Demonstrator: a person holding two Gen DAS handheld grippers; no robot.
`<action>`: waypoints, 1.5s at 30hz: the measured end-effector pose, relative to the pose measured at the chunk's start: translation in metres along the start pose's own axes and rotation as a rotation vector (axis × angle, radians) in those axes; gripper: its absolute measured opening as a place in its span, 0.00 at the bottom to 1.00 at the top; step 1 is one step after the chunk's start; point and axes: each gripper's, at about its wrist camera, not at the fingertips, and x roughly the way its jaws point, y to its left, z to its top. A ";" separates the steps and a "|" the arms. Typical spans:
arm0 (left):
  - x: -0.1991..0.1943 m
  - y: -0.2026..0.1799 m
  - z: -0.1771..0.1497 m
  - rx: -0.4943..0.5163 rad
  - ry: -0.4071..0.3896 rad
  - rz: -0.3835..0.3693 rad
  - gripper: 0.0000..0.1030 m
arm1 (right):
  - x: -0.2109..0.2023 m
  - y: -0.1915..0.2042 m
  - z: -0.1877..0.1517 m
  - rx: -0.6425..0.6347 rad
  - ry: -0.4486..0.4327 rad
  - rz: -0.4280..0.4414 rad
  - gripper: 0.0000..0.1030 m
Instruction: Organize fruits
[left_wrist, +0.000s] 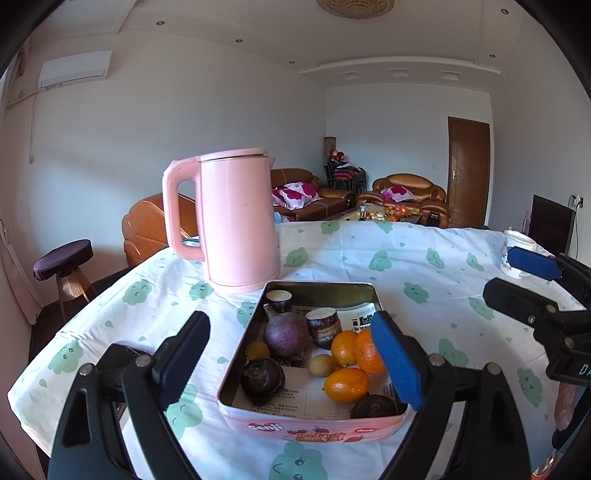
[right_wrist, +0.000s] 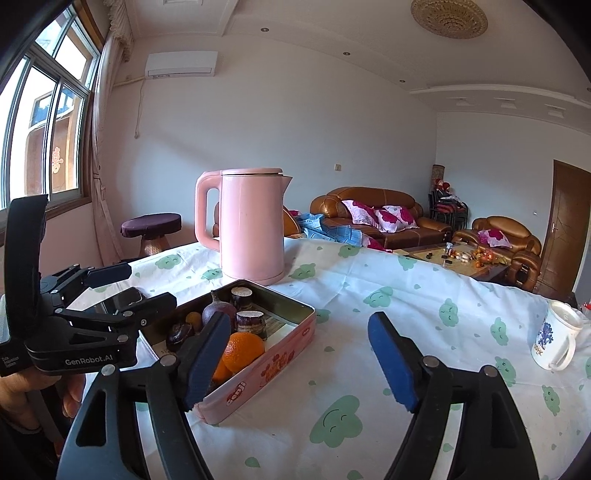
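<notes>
A pink tin box (left_wrist: 314, 428) stands on the table and holds several fruits: oranges (left_wrist: 347, 384), a purple round fruit (left_wrist: 286, 332), dark mangosteens (left_wrist: 262, 378) and cut cane pieces (left_wrist: 323, 325). My left gripper (left_wrist: 291, 365) is open and empty, its jaws wide on either side of the box. It also shows in the right wrist view (right_wrist: 129, 288). My right gripper (right_wrist: 299, 362) is open and empty, just right of the box (right_wrist: 258, 373). It also shows at the right edge of the left wrist view (left_wrist: 532, 277).
A pink kettle (left_wrist: 236, 221) stands just behind the box. A white mug (right_wrist: 554, 339) stands at the table's right. The table has a white cloth with green clouds (right_wrist: 369, 369). A stool (right_wrist: 151, 229) and sofas (right_wrist: 369, 218) stand beyond the table.
</notes>
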 end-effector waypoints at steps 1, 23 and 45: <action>0.000 0.000 0.000 0.001 0.001 0.000 0.88 | -0.001 -0.001 0.000 0.003 -0.001 -0.001 0.76; -0.001 -0.009 -0.002 0.024 0.002 0.000 0.89 | -0.006 -0.008 -0.007 0.041 -0.005 -0.004 0.77; -0.007 -0.013 0.002 0.040 -0.006 0.009 0.99 | -0.012 -0.017 -0.010 0.058 -0.023 -0.024 0.77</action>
